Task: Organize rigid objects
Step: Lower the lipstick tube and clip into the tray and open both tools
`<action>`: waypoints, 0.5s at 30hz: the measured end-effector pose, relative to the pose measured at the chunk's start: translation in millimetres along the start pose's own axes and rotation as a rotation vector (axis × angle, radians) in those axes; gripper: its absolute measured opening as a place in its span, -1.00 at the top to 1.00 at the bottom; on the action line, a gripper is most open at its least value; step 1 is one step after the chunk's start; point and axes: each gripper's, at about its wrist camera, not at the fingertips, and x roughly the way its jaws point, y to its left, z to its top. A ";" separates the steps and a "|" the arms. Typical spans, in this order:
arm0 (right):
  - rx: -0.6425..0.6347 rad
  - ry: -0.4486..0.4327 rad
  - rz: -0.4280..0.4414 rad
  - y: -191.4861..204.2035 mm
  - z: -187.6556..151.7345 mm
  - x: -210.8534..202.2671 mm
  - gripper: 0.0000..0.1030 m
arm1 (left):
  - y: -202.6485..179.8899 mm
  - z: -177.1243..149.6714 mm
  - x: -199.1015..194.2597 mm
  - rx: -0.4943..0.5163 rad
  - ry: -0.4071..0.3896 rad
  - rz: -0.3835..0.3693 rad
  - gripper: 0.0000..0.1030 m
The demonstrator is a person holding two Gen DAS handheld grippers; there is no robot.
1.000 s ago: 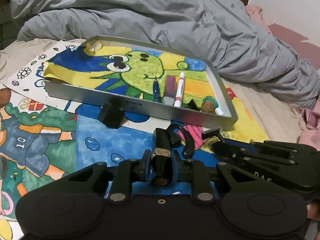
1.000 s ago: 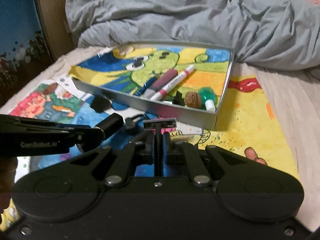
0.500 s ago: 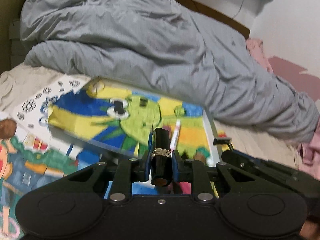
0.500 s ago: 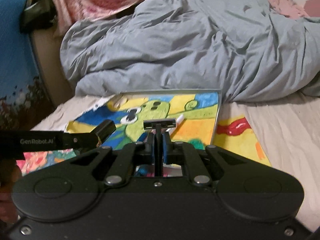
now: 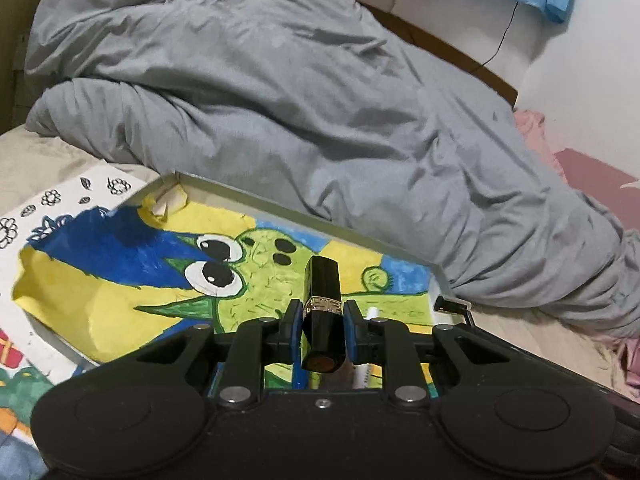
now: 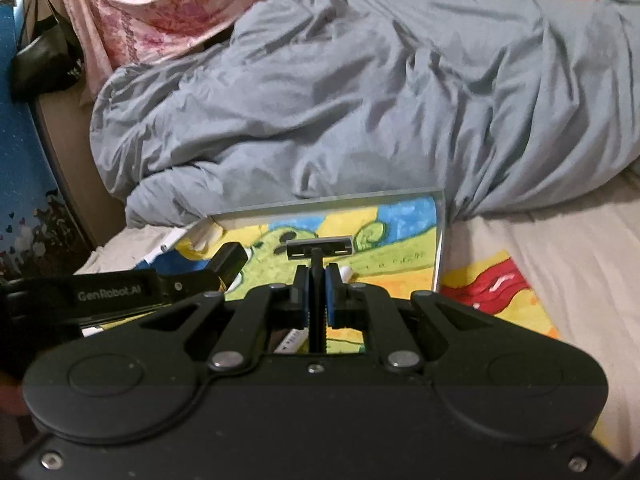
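A: Left first. Left gripper [image 5: 322, 322] points forward and a bit downward over the metal tray [image 5: 304, 216], above the green cartoon drawing [image 5: 256, 276] lining it.

B: Hidden stuff?

A: Its black body covers the near end of the tray. Only slivers of a blue pen [image 5: 297, 374] and a white marker [image 5: 366, 372] show through the gaps under the fingers. Rest of the tray contents can't be made out from this view.

B: Jaws?

A: Narrow gap, blue pads pinching a black lipstick tube [image 5: 323, 312] with a gold band. The tube sticks out forward past the fingertips, held over the tray, not resting in it.

B: Right side?

A: Right gripper [image 6: 318, 292] is also aimed at the tray, slightly downward, just beside the left one, whose arm crosses in from the left in the right wrist view.

B: Anything blocked?

A: Near half of the tray again. A white marker [image 6: 296, 338] peeks out below the fingers. Frame's a little blurred.

B: Jaws there?

A: Pressed nearly together, clamping the thin black handle of a razor [image 6: 319, 249]. Its grey head sits crosswise past the fingertips, above the drawing. Grey duvet [image 6: 360, 100] is heaped behind the tray.
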 end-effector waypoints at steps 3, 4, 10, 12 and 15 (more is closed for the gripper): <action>-0.001 0.041 -0.008 1.0 -8.9 13.4 0.94 | 1.1 -4.1 11.2 0.021 0.021 0.006 0.56; -0.003 0.053 -0.010 1.6 -11.8 16.6 0.94 | 1.9 -5.8 13.4 0.023 0.029 0.009 0.56; -0.019 0.095 -0.032 6.3 -22.9 30.1 0.93 | 9.6 -13.3 20.8 -0.002 0.081 0.028 0.56; -0.011 0.097 -0.033 6.4 -25.8 30.4 0.91 | 11.4 -15.6 22.0 -0.009 0.100 0.047 0.55; -0.025 0.097 -0.036 7.6 -27.0 29.5 0.86 | 12.8 -17.1 20.4 -0.002 0.107 0.057 0.55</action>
